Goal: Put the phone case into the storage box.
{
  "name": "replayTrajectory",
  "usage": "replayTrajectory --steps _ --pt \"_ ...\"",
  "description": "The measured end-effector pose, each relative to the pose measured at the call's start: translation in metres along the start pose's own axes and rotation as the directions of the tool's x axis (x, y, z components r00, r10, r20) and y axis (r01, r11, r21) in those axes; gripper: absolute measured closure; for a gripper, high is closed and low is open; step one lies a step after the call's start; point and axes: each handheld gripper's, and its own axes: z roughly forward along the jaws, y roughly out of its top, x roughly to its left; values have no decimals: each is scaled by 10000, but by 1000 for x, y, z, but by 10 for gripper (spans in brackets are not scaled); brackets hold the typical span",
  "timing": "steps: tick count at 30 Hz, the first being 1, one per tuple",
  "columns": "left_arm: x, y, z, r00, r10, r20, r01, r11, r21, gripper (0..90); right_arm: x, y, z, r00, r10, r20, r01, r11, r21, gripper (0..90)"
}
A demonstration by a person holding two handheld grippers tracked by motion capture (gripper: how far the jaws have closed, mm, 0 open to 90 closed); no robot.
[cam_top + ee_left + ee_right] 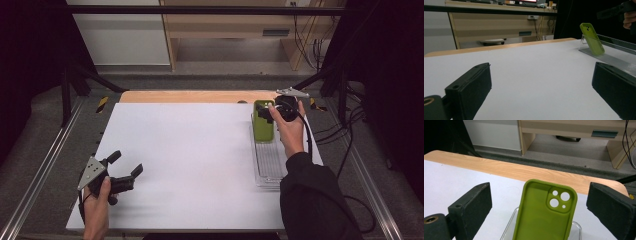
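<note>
The right gripper [265, 113] hovered wide open over a green phone case [263, 124] leaning in a clear tray [269, 165]; the left gripper [126, 164] rested wide open above the white table [190, 160].

**Two Hands, One Green Phone Case**

A white table [190, 165] sat in the middle. At its right side, a green phone case [262, 125] leaned up at the far end of a clear tray [269, 167]. The right gripper [264, 113] hung just over the case, jaws spread. The left gripper [126, 165] was near the front left corner, jaws spread wide too, well apart from the case.
</note>
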Motion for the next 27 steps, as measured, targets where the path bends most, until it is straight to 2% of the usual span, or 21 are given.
replayTrajectory --steps 3,17,27 --pt "-1 0 0 10000 27 27 -27 10000 -1 20 1 2 -3 9999 94 123 -95 9999 56 68" --pt "1 0 -2 10000 -42 1 42 10000 -30 20 8 7 -19 9997 49 -259 -55 9997 -230 75" --pt "1 0 -1 10000 -55 -7 55 10000 -19 20 7 10 -26 9994 194 -276 -203 9993 -322 70"
